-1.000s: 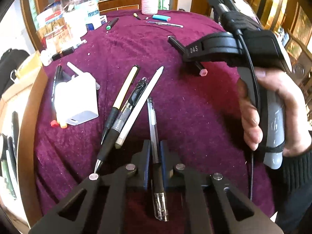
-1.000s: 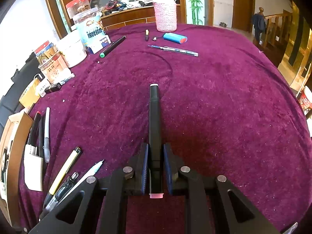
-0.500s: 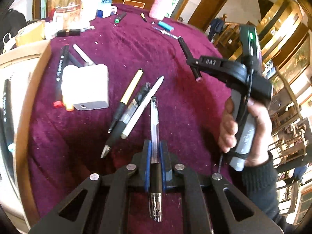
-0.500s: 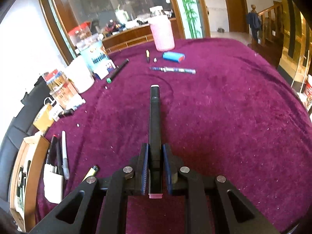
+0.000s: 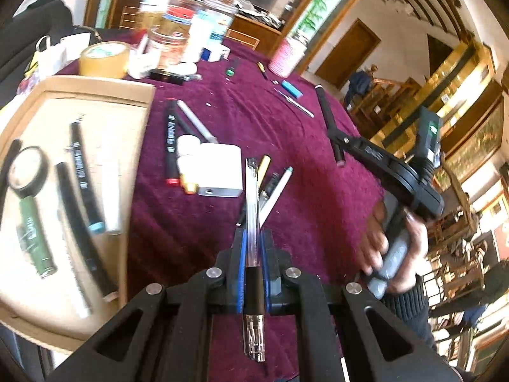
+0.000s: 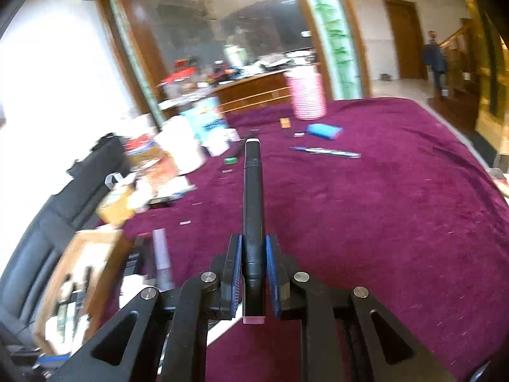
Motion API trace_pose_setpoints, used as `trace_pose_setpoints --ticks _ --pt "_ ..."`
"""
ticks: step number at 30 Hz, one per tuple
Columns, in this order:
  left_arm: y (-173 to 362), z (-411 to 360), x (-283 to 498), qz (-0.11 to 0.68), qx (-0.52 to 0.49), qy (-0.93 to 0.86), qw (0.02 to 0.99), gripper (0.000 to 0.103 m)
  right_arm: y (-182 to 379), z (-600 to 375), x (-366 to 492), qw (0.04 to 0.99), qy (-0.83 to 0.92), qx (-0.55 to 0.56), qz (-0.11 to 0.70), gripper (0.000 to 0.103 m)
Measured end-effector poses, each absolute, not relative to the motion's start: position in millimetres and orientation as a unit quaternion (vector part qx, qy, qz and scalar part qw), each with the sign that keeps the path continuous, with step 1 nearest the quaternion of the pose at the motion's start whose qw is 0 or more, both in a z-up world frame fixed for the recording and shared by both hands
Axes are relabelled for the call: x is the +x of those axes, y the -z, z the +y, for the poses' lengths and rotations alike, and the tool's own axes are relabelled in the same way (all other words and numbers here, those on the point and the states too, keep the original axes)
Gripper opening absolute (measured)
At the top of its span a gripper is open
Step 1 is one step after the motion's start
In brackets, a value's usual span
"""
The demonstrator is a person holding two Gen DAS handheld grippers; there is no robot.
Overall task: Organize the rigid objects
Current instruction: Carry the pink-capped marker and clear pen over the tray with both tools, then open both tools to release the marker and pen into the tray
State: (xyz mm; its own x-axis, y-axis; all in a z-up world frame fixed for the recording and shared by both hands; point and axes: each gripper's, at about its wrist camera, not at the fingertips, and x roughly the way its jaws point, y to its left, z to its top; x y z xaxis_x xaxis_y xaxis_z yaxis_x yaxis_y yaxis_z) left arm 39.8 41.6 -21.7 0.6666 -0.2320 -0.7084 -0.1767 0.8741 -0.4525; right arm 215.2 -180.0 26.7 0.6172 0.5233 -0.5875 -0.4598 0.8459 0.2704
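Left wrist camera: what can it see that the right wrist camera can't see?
Only the left wrist view shows the clear pen pinched in the left claw, a white charger block, loose pens beside it, a tape roll, and the hand holding the other tool.

Only the right wrist view shows the right claw from behind, shut on a black marker.

Both share the purple tablecloth, the cardboard tray with pens inside, the pink striped cup, and a blue tube.
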Motion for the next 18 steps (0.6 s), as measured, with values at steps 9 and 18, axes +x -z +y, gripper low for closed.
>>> trace_pose_setpoints --ticks 9,18 --pt "3 104 9 0.37 -0.278 -0.02 0.886 0.008 -39 -80 139 0.827 -0.42 0.033 0.372 0.016" --pt "20 192 -5 0.368 -0.332 -0.098 0.863 0.008 1 15 110 0.767 -0.467 -0.016 0.439 0.016"
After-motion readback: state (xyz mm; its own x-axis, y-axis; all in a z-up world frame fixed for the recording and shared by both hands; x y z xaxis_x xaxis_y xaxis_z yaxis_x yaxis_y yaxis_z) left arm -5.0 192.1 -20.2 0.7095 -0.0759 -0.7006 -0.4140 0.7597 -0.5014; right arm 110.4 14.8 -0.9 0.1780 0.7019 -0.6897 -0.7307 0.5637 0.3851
